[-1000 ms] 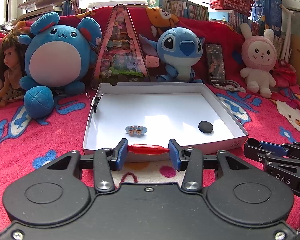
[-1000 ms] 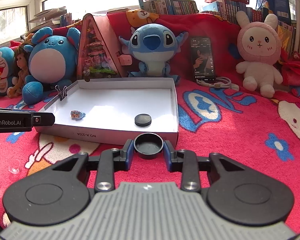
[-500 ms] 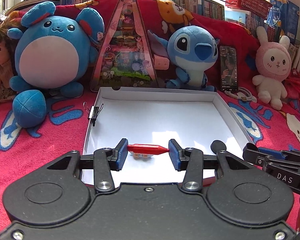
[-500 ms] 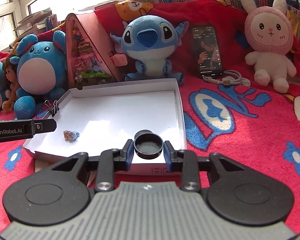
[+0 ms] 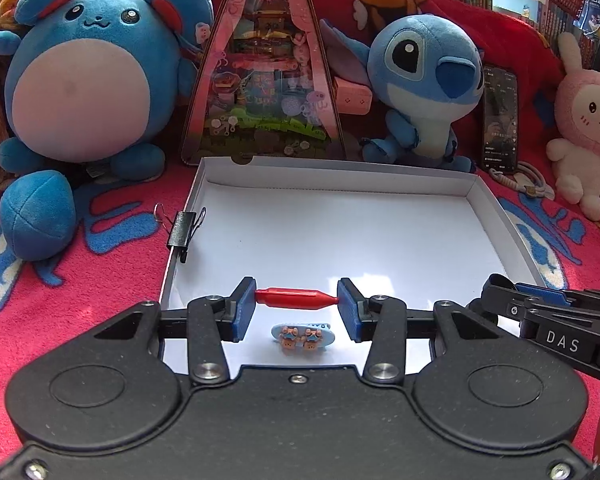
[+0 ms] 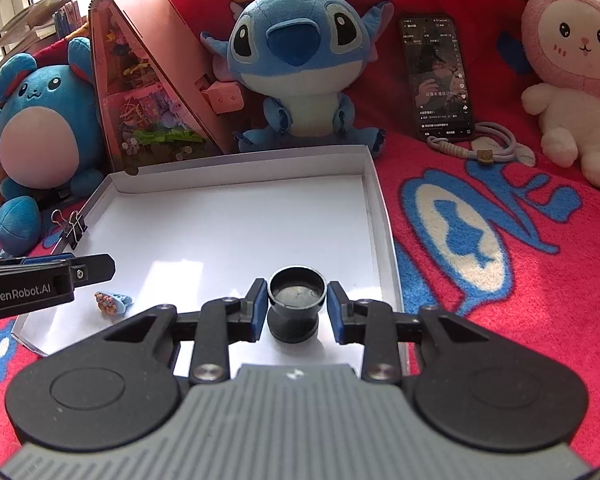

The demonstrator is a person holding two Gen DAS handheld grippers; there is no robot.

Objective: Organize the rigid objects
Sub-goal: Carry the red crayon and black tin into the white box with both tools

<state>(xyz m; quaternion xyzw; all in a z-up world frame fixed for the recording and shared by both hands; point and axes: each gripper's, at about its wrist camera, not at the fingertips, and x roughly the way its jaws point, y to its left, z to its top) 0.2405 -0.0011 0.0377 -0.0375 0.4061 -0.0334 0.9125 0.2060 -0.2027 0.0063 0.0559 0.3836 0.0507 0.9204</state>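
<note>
Both hand-held grippers carry small items over the shallow white cardboard tray (image 5: 496,208).

The left hand-held gripper (image 5: 296,304) pinches a red plastic peg (image 5: 296,298) end to end, above a small blue bear clip (image 5: 303,336); the right hand-held gripper (image 6: 297,307) clamps a black round cap (image 6: 297,291) directly over another black disc (image 6: 293,330), likely for stacking.

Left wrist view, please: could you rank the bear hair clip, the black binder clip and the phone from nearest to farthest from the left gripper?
From the left gripper, which holds a red piece:
1. Bear hair clip, just below the fingers, on the box floor.
2. Black binder clip, on the white box's left wall.
3. Phone, propped up far right, beyond the box.
</note>
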